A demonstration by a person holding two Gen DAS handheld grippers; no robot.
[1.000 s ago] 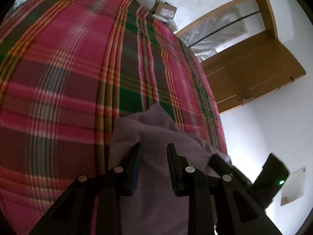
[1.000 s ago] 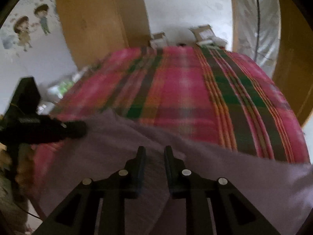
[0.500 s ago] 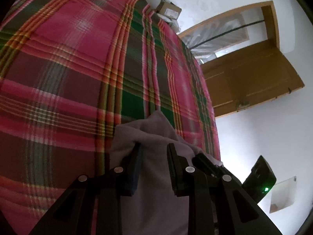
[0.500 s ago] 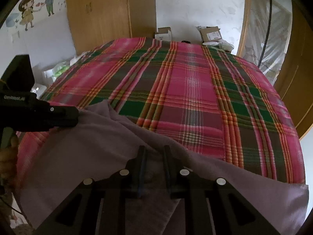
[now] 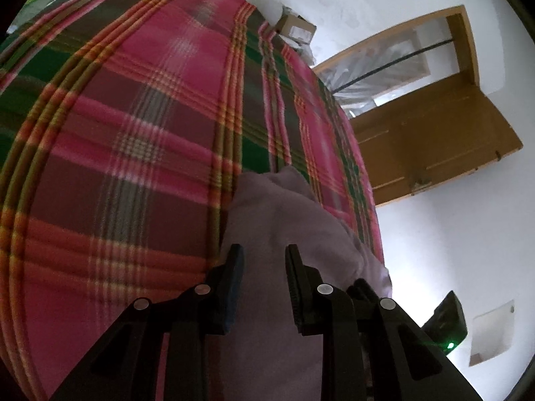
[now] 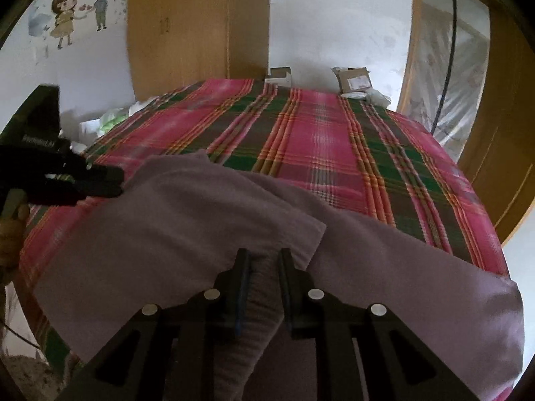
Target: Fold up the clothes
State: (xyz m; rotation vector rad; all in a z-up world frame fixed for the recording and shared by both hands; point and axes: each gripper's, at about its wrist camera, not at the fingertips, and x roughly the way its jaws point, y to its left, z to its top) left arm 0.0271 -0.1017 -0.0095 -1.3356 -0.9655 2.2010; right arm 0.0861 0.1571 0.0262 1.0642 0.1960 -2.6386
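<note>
Right tool (image 6: 262, 260) fingers narrowly parted, pinching ribbed hem of mauve garment (image 6: 187, 220). Left tool (image 5: 262, 260) fingers wider apart, garment (image 5: 277, 220) bunched between them; firm grip not confirmable. Garment lies spread across near edge of bed with plaid cover (image 6: 321, 147). Right wrist view alone shows left tool (image 6: 100, 183) at garment's left corner, cartoon wall sticker (image 6: 78, 8), wardrobe (image 6: 197, 23). Left wrist view alone shows open wooden door (image 5: 431, 140).

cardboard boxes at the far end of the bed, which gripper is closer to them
Neither clearly. Both the left gripper and the right gripper sit at the near edge on the purple garment, with the boxes across the whole plaid bed.
</note>
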